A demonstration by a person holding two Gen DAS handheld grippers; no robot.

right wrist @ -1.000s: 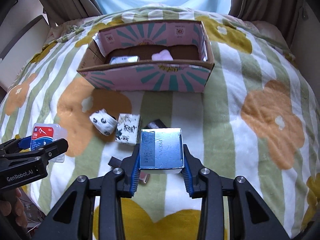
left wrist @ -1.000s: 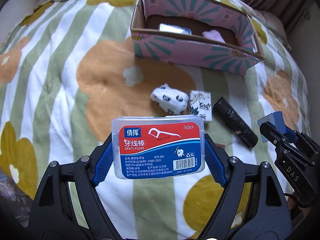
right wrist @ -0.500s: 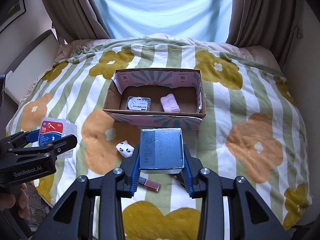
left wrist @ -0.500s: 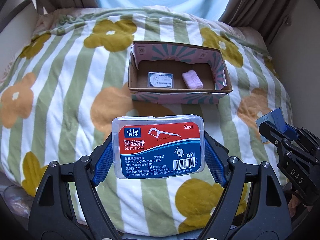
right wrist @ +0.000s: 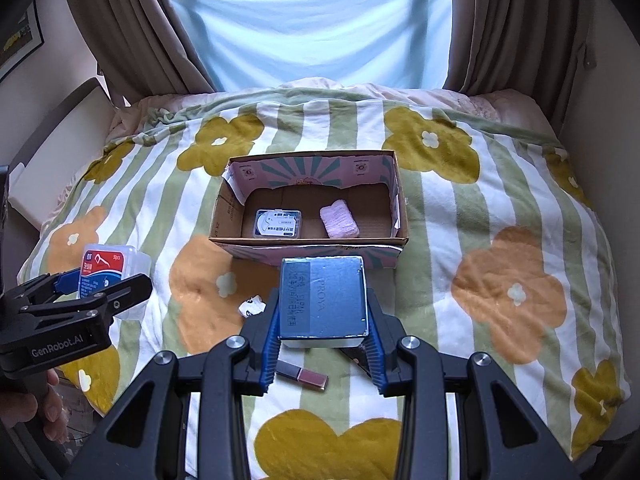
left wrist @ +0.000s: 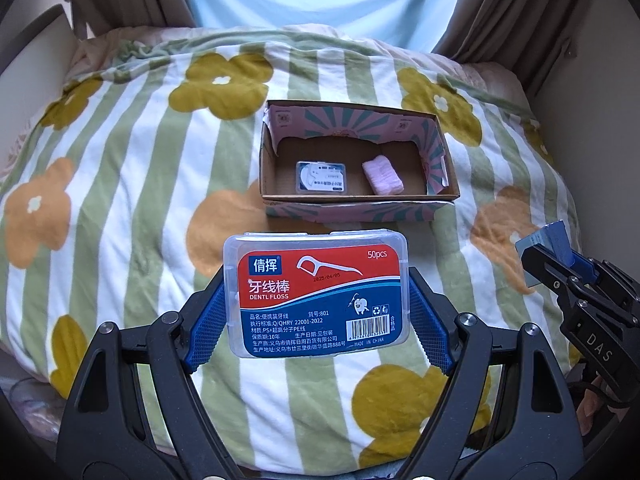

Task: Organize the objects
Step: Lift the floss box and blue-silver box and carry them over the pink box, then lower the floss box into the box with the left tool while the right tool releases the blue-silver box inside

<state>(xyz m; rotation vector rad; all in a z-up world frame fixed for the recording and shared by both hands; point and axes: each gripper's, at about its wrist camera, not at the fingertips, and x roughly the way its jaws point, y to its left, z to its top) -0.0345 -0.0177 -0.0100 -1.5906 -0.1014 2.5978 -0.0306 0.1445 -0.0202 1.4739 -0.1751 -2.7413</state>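
My left gripper (left wrist: 316, 300) is shut on a clear dental floss box (left wrist: 316, 292) with a red and blue label, held high above the bed. My right gripper (right wrist: 323, 312) is shut on a shiny blue box (right wrist: 323, 302), also lifted. An open pink cardboard box (right wrist: 236, 204) sits mid-bed, holding a flat clear floss case (right wrist: 277, 223) and a pink folded cloth (right wrist: 339, 219). On the bedspread below my right gripper lie a small white patterned bundle (right wrist: 251, 305) and a dark red lipstick tube (right wrist: 305, 376). The left gripper (right wrist: 76, 292) also shows at the left of the right wrist view.
The bed wears a green-striped cover (right wrist: 500, 240) with yellow and orange flowers. Curtains (right wrist: 500, 20) and a bright window stand behind it. A white headboard or side panel (right wrist: 56, 148) runs along the left. A hand (right wrist: 44, 408) holds the left gripper.
Both grippers have risen and pulled back from the bed with their loads, so the cardboard box and its contents look smaller and farther. The small items on the cover are mostly hidden now.
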